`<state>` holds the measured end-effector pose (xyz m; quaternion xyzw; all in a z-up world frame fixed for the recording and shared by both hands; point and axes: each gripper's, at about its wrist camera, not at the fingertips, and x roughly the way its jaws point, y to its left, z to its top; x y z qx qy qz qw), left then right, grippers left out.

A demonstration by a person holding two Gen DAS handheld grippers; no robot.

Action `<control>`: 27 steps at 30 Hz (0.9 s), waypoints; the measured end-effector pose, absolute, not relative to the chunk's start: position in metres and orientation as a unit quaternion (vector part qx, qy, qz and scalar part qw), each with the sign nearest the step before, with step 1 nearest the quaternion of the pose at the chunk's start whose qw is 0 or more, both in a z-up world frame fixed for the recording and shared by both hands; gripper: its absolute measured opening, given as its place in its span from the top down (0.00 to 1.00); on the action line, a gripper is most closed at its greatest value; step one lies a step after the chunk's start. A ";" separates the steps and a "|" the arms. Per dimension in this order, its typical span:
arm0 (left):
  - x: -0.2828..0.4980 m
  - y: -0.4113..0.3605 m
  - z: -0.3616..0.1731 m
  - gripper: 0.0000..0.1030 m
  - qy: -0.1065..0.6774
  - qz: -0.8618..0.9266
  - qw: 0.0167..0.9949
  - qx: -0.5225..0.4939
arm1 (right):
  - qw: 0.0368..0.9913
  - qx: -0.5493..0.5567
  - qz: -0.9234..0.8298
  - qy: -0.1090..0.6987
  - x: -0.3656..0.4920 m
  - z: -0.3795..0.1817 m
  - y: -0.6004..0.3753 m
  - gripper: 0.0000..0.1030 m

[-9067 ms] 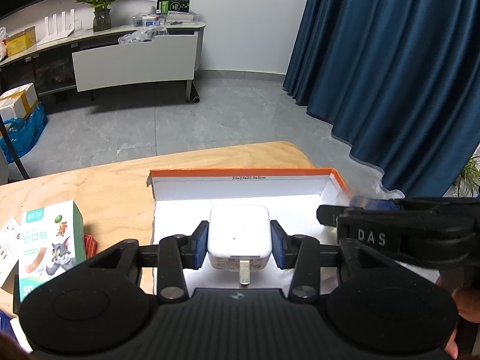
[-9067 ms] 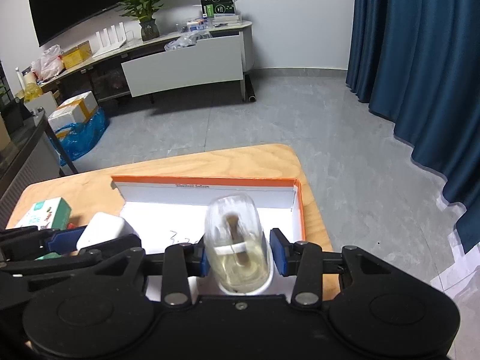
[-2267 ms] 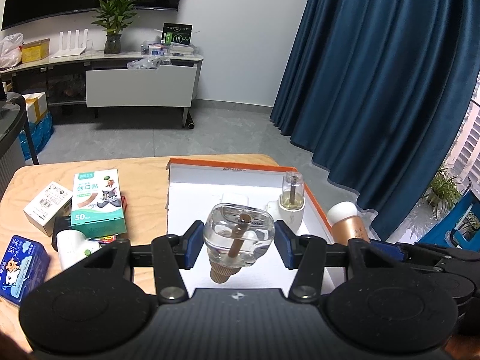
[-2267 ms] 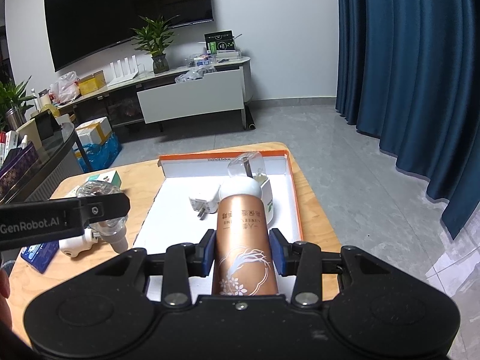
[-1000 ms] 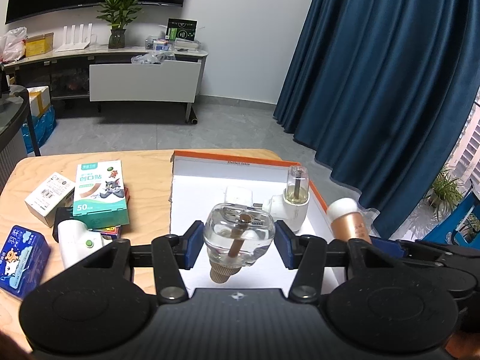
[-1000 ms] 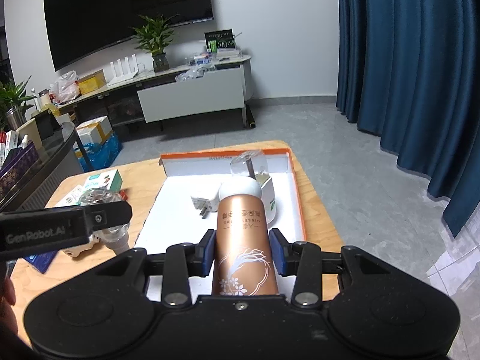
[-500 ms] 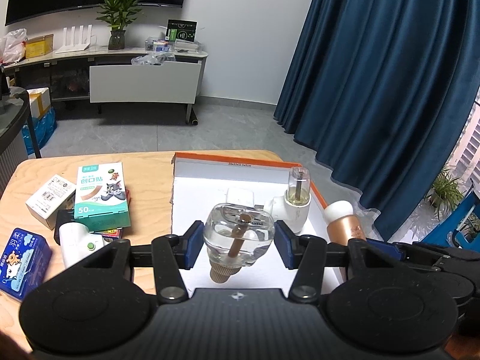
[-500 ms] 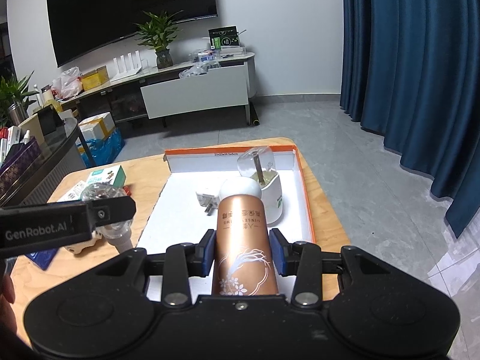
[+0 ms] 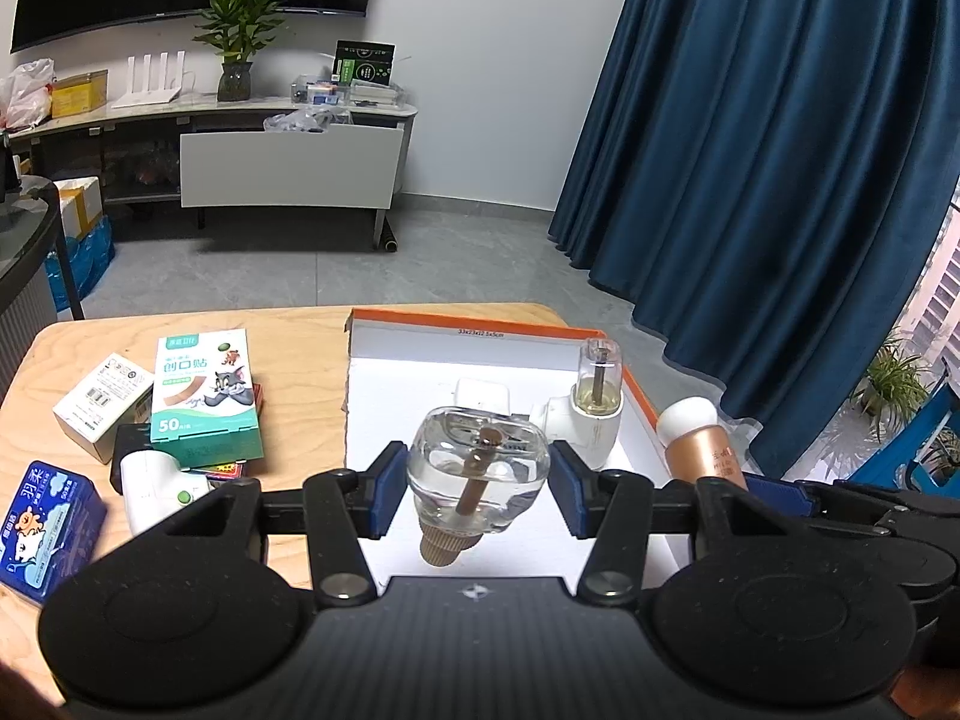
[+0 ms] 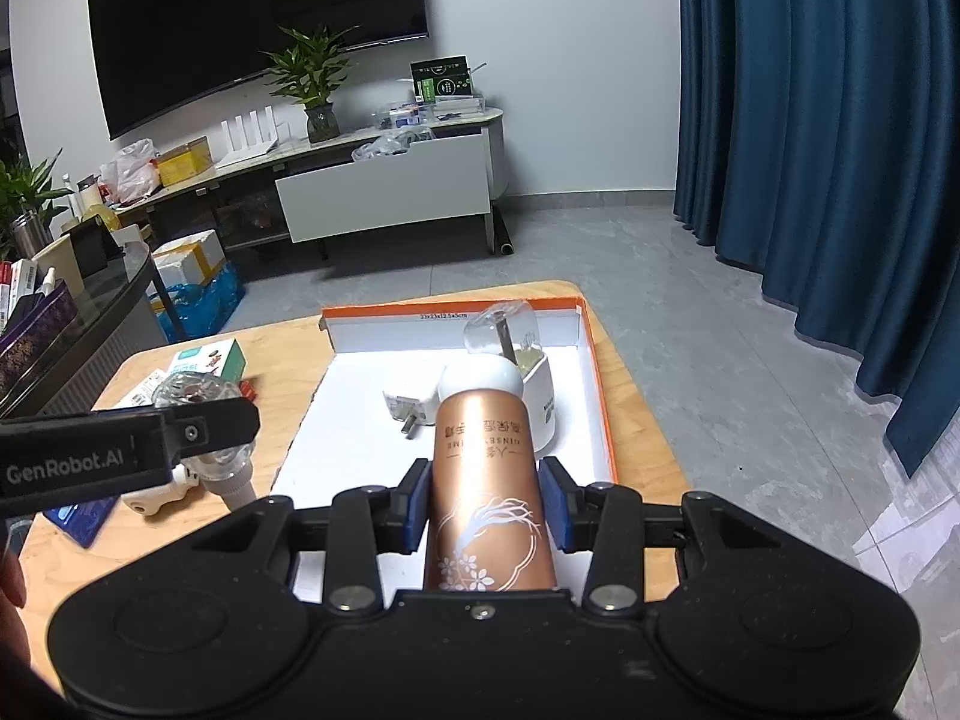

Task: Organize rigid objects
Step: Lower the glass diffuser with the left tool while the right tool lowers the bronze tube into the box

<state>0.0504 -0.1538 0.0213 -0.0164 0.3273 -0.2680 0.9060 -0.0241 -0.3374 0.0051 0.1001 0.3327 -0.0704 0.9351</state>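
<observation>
The right gripper (image 10: 485, 501) squeezes a gold bottle (image 10: 487, 480) with a white cap. Past it, a white box (image 10: 591, 360) on the surface (image 10: 636, 414) holds a plug (image 10: 411, 399) and a clear-topped bottle (image 10: 516, 354). The left gripper (image 10: 204, 432) holds a clear bottle (image 10: 198, 393).

The left gripper (image 9: 478, 495) is pointing forward and downward, its blue pads (image 9: 384, 495) pressing on both sides of a clear glass bottle (image 9: 477, 471). The right gripper (image 10: 487, 501) is tilting down likewise, clamping a copper bottle (image 10: 487, 480) lengthwise, white cap facing away. A fingertip (image 10: 13, 570) is showing at the left edge.
</observation>
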 end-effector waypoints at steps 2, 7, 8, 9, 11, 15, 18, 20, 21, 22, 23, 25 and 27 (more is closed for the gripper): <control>0.051 -0.154 0.022 0.50 0.327 -0.267 0.906 -0.016 | 0.935 0.100 -0.070 0.333 -0.024 0.005 -0.337 0.54; 0.051 -0.154 0.021 0.50 0.326 -0.268 0.906 -0.015 | 0.935 0.102 -0.073 0.332 -0.024 0.006 -0.336 0.54; 0.051 -0.154 0.021 0.50 0.326 -0.268 0.907 -0.014 | 0.935 0.102 -0.073 0.331 -0.024 0.006 -0.336 0.54; 0.052 -0.154 0.021 0.50 0.326 -0.268 0.906 -0.015 | 0.935 0.101 -0.073 0.331 -0.024 0.007 -0.336 0.54; 0.052 -0.155 0.021 0.50 0.327 -0.267 0.906 -0.014 | 0.935 0.101 -0.073 0.331 -0.025 0.006 -0.336 0.54; 0.053 -0.155 0.021 0.50 0.327 -0.267 0.906 -0.013 | 0.935 0.102 -0.072 0.332 -0.025 0.006 -0.336 0.54; 0.053 -0.154 0.021 0.50 0.328 -0.267 0.906 -0.013 | 0.936 0.099 -0.071 0.331 -0.026 0.007 -0.336 0.54; 0.053 -0.154 0.021 0.50 0.328 -0.265 0.907 -0.011 | 0.935 0.102 -0.071 0.331 -0.026 0.007 -0.336 0.54; 0.053 -0.154 0.021 0.50 0.328 -0.264 0.907 -0.011 | 0.936 0.102 -0.070 0.331 -0.026 0.007 -0.336 0.54; 0.053 -0.154 0.021 0.50 0.328 -0.264 0.907 -0.010 | 0.936 0.101 -0.070 0.331 -0.026 0.008 -0.336 0.54; 0.053 -0.154 0.021 0.50 0.328 -0.263 0.907 -0.010 | 0.936 0.101 -0.070 0.331 -0.026 0.008 -0.336 0.54; 0.053 -0.154 0.021 0.50 0.328 -0.263 0.907 -0.011 | 0.936 0.100 -0.070 0.331 -0.026 0.008 -0.337 0.54; 0.053 -0.154 0.021 0.50 0.329 -0.264 0.907 -0.010 | 0.936 0.101 -0.070 0.331 -0.026 0.008 -0.337 0.54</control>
